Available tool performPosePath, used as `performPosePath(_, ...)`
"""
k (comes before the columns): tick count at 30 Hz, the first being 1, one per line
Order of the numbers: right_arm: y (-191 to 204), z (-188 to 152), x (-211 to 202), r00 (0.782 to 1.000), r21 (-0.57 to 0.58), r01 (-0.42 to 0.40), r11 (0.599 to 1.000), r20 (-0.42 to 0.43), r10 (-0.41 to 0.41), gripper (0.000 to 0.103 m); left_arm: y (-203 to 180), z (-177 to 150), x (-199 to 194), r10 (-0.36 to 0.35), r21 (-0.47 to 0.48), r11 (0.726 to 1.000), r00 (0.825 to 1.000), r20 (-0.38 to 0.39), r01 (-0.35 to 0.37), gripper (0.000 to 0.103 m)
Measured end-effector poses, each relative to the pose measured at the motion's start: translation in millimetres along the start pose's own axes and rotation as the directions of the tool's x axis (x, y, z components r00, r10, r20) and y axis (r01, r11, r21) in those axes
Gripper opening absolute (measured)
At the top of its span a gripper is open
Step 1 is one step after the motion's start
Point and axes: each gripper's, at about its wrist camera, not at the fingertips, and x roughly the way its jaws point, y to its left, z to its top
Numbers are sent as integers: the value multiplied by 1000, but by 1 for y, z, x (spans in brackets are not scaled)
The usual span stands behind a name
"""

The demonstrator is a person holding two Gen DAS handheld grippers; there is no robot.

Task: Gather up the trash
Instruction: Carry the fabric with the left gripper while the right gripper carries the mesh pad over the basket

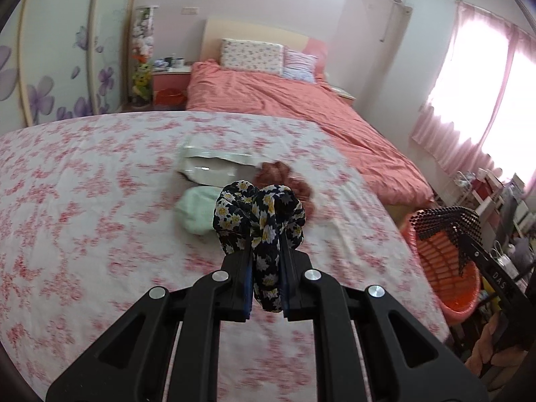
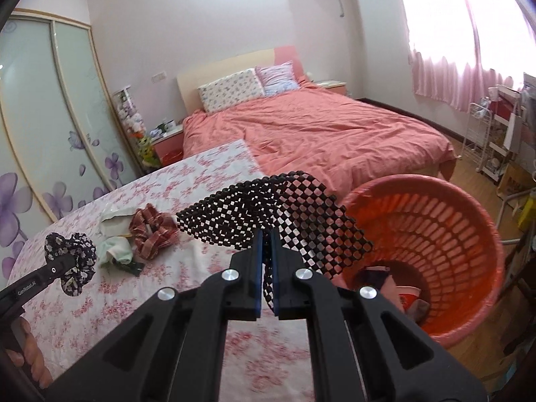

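Observation:
My left gripper is shut on a black floral scrunchie, held above the pink-flowered table cover. My right gripper is shut on a black mesh net, which hangs over the table's right edge beside the orange basket. The same net shows over the basket in the left wrist view, and the scrunchie shows at the left of the right wrist view. On the table lie a torn white wrapper, a mint green cloth and a red striped scrunchie.
Several items lie in the basket's bottom. A bed with a coral duvet stands behind the table. A wardrobe with purple flowers is at the left, a white rack and pink curtains at the right.

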Motion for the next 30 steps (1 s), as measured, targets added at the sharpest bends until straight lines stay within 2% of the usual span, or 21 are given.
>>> performPosePath(8,-40,-3,-19,994,57,96,994,43,-98,6,-54,-5,6,-98,44,994,995,-18,98,12)
performPosePath(17,-88,-8,-33,976,127,193,973,76,-204,6,-119,-14,16,-224,98,969,973,-52,228,12)
performPosePath(23,-110,-12,-33,966,165,231,959,76,-246,6,-151,-21,28,-268,128,952,960,-82,277,12)
performPosePath(30,-133,-18,-30,964,200,241,950,68,-259,6,-181,-27,43,-315,154,931,941,-120,331,12)
